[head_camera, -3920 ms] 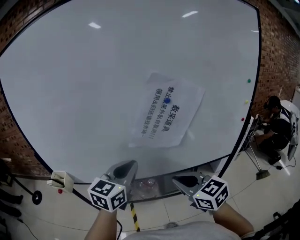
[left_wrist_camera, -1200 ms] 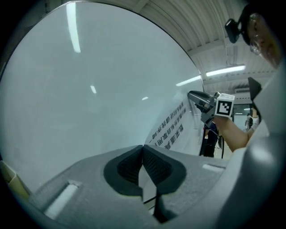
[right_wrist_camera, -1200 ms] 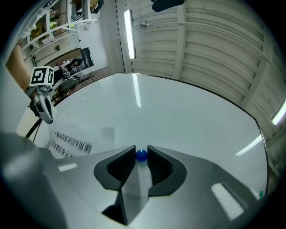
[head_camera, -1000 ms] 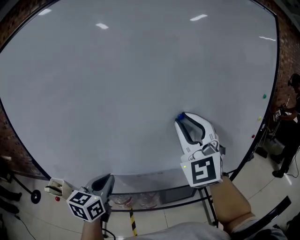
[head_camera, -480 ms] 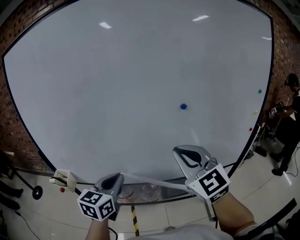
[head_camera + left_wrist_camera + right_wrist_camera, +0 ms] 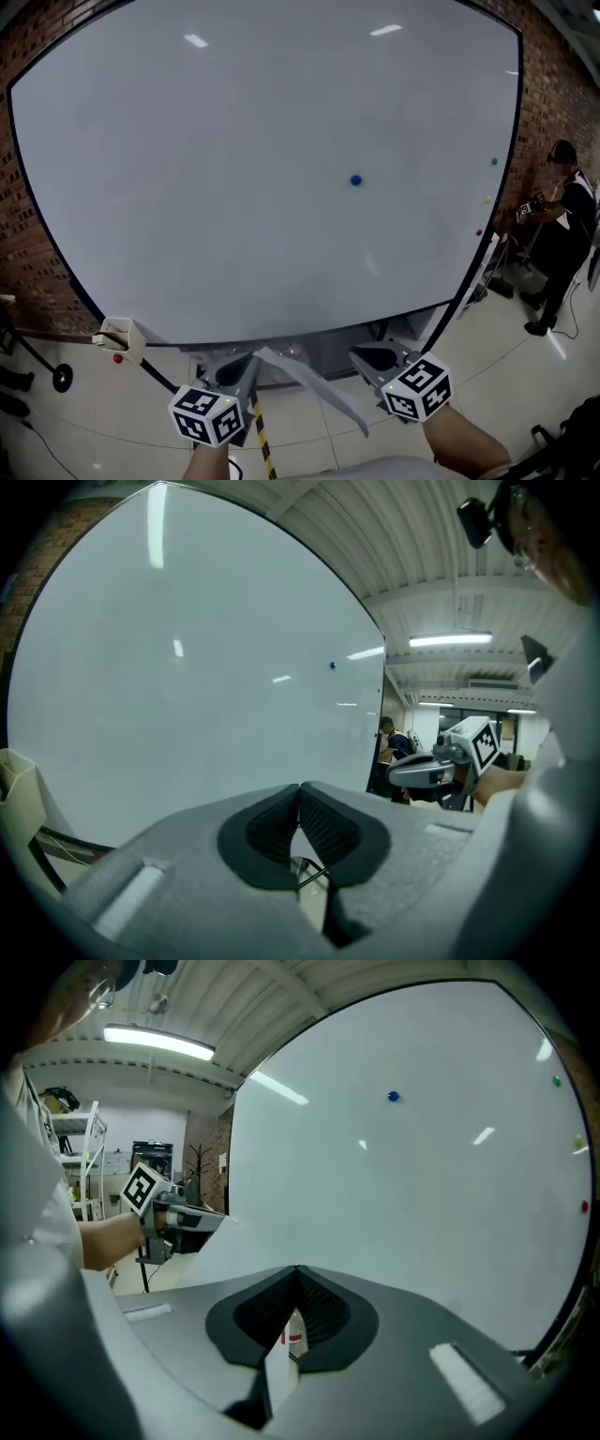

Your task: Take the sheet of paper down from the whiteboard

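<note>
Paper (image 6: 317,386) below whiteboard (image 6: 234,169) edge, in left gripper (image 6: 242,368)

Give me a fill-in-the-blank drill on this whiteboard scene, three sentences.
1. The sheet of paper hangs from the ___ tongs.
2. The magnet near the middle of the whiteboard is ___.
3. The wall behind the whiteboard is made of ___.
Missing words: left; blue; brick.
</note>
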`<state>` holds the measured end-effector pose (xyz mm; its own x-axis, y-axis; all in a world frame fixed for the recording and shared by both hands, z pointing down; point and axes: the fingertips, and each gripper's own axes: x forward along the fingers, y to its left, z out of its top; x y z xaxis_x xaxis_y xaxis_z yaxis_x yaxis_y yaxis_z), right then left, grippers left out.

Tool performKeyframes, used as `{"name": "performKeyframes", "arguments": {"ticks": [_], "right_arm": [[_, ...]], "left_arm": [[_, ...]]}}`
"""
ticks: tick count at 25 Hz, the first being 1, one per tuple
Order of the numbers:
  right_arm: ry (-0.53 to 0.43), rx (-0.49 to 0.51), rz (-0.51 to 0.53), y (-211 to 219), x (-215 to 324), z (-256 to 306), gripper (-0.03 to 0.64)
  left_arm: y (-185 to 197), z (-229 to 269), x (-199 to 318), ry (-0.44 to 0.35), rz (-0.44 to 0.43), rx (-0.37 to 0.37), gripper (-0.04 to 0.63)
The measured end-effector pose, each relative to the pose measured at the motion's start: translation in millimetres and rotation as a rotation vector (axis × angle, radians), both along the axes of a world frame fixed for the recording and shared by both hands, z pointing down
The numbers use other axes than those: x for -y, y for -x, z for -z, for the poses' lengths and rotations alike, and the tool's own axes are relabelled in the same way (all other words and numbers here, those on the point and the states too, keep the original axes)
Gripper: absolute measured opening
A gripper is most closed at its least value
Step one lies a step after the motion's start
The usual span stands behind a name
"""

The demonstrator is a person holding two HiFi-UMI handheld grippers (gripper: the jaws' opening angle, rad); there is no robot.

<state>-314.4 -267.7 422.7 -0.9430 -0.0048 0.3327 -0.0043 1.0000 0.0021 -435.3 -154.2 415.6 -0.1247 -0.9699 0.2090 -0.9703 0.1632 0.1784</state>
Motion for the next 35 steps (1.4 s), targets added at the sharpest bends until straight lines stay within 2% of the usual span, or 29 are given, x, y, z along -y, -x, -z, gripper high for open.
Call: {"name": "performKeyframes", "arguments": {"ticks": [5, 9, 14, 18, 26, 30, 35], "right_arm": [[0.092, -0.001, 0.017, -13.0, -24.7, -8.6, 0.002], [0.100, -0.005, 0.061, -41.4, -52.6, -12.1, 0.002], [0.078, -0.011, 0.021, -116.7, -78.6, -31.0, 0.002], [0.117, -0.012, 0.015, -171.3, -116.5, -35.2, 0.002], [0.139, -0.005, 0.053, -323.8, -214.3, -28.5, 0.002], [0.149, 0.014, 0.067, -372.5, -249.1, -11.0, 0.002], [0.130, 0.048, 0.086, -412.4, -275.5, 10.1, 0.002]], "left_arm": [[-29.8, 7.2, -13.6, -0.001, -0.019, 0.046, 0.003], [-66.1, 4.3, -26.3, 0.003, -0.039, 0.044, 0.002], [-142.8, -5.4, -46.9, 0.008, -0.081, 0.057, 0.003], [-200.4, -7.9, -75.3, 0.011, -0.119, 0.058, 0.002], [-358.7, -4.2, -159.4, -0.003, -0.143, 0.049, 0.003], [-411.7, 13.7, -190.5, -0.008, -0.154, 0.064, 0.002], [-456.4, 35.3, -216.7, -0.020, -0.172, 0.097, 0.003]]}}
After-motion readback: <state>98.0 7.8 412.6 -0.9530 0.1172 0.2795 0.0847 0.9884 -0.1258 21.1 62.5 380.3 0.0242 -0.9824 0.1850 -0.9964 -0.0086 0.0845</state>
